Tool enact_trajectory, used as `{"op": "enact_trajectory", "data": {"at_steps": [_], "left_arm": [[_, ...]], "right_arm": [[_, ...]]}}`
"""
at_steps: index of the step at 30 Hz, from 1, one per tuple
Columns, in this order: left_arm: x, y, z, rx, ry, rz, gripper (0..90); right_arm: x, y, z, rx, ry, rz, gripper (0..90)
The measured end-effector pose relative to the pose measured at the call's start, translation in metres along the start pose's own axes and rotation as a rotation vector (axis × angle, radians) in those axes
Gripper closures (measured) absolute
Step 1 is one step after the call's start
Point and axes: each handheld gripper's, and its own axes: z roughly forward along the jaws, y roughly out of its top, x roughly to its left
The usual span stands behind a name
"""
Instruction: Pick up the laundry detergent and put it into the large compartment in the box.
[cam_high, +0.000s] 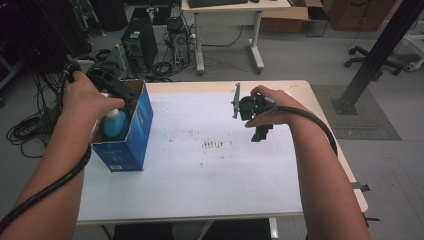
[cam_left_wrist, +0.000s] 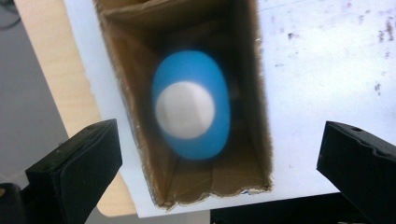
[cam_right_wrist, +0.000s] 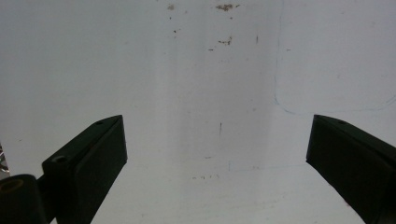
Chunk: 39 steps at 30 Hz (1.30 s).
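While we hold the left gripper (cam_high: 117, 92) over the box (cam_high: 132, 135), the right gripper (cam_high: 257, 117) idles. Wide-open, empty left jaws frame the blurred bottle (cam_left_wrist: 191, 105), probably upright; next, lower and close. Right jaws: wide, empty.

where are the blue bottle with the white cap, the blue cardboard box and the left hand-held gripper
blue bottle with white cap (cam_left_wrist: 185, 110): left gripper view, on its white cap
blue cardboard box (cam_high: 141, 127): high view, on its blue side wall
left hand-held gripper (cam_left_wrist: 219, 163): left gripper view, midway between its open jaws
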Motion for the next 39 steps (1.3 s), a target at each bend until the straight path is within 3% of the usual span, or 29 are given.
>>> {"op": "enact_trajectory", "data": {"at_steps": [7,16,21,25,30,39], "left_arm": [[-0.013,0.000,-0.010,-0.035,-0.019,0.107,0.2],[-0.040,0.000,-0.023,-0.063,-0.081,0.326,0.2],[-0.056,-0.001,-0.022,-0.036,-0.127,0.431,0.2],[-0.067,-0.002,-0.026,-0.040,-0.129,0.529,0.2],[-0.079,-0.005,-0.030,-0.049,-0.097,0.653,0.2],[-0.088,-0.010,-0.031,-0.056,-0.137,0.791,0.2]], "right_arm": [[0.001,-0.002,0.000,0.004,0.000,0.003,5.0],[0.004,-0.003,-0.004,0.009,-0.004,-0.003,5.0],[0.005,-0.004,-0.006,0.008,-0.005,-0.001,4.9],[0.006,-0.005,-0.009,0.010,-0.005,0.004,4.8],[0.006,-0.007,-0.010,0.006,-0.001,0.006,4.9],[0.006,-0.012,-0.010,0.021,0.007,0.019,4.8]]}}
